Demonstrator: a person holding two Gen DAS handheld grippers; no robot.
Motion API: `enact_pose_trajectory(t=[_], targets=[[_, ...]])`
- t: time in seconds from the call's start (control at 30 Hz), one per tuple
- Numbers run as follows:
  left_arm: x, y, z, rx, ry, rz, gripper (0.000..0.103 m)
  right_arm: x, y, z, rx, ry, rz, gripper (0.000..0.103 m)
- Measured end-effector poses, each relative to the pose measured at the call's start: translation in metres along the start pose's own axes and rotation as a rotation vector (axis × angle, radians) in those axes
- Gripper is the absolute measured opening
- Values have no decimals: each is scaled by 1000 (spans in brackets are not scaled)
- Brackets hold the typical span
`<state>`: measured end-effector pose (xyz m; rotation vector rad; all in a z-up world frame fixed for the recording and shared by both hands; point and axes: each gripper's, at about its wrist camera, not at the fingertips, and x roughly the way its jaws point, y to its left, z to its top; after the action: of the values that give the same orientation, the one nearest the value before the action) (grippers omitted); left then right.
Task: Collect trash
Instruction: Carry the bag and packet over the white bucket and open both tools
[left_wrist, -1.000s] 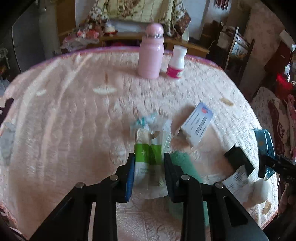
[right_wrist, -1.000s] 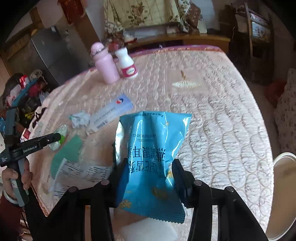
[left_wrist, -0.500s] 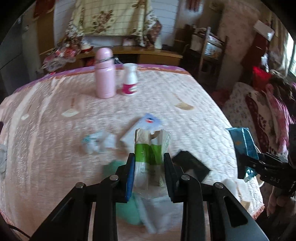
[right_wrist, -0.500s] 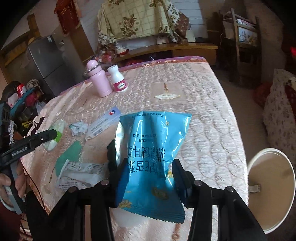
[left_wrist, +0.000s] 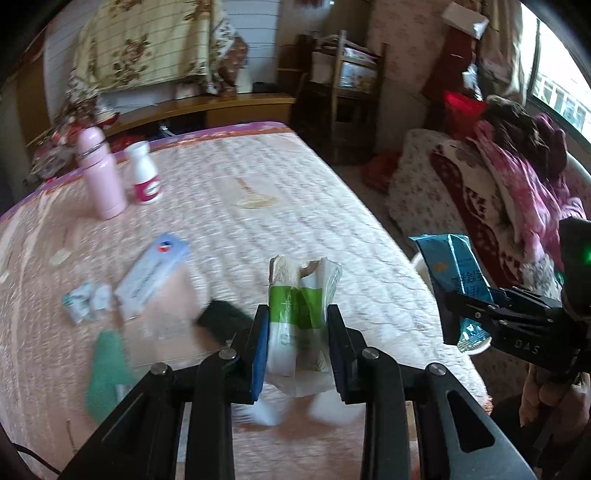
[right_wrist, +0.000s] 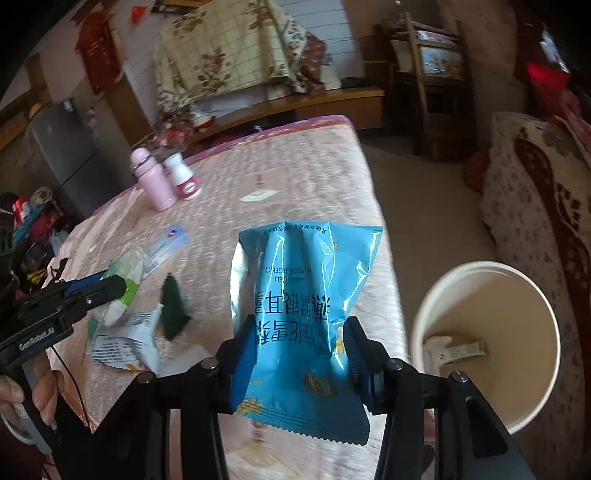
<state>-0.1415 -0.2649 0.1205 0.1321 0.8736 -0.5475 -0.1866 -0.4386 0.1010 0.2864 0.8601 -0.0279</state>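
My left gripper (left_wrist: 297, 328) is shut on a crumpled green-and-white wrapper (left_wrist: 297, 306) and holds it above the pink quilted table (left_wrist: 258, 173). My right gripper (right_wrist: 299, 350) is shut on a blue snack bag (right_wrist: 306, 291), near the table's right edge. A white bin (right_wrist: 480, 343) stands on the floor just right of the table, with some scraps inside. The blue bag also shows in the left wrist view (left_wrist: 448, 266), and the left gripper with its wrapper (right_wrist: 125, 284) shows in the right wrist view. More trash lies on the table: a blue-and-white box (left_wrist: 151, 273), a crumpled scrap (left_wrist: 85, 299), a black piece (left_wrist: 221, 319), a green piece (left_wrist: 107, 373).
A pink bottle (left_wrist: 99, 173) and a white bottle with a red label (left_wrist: 144, 173) stand at the table's far side. A printed paper wrapper (right_wrist: 125, 343) lies near the front edge. A sofa with blankets (left_wrist: 498, 192) is to the right. Shelves and a bench line the back wall.
Both grippers have swung right with their loads. The right gripper has moved toward the table's right edge, and the white bin has come into full view beside it.
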Motion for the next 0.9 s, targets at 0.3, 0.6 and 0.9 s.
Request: enact_pose_trajectory(t=[0.3,0.6,0.9], targets=[[17,-62,7,67,13,-51,31,-18,-61,-18,92,-3,-61,49],[42,-120,13,121,44,-111,31,-27,-121,-31,200,-5,-128,49],[77,-171,16,152,93,-182,31,-26,-175,-46,299,15,-191,50]])
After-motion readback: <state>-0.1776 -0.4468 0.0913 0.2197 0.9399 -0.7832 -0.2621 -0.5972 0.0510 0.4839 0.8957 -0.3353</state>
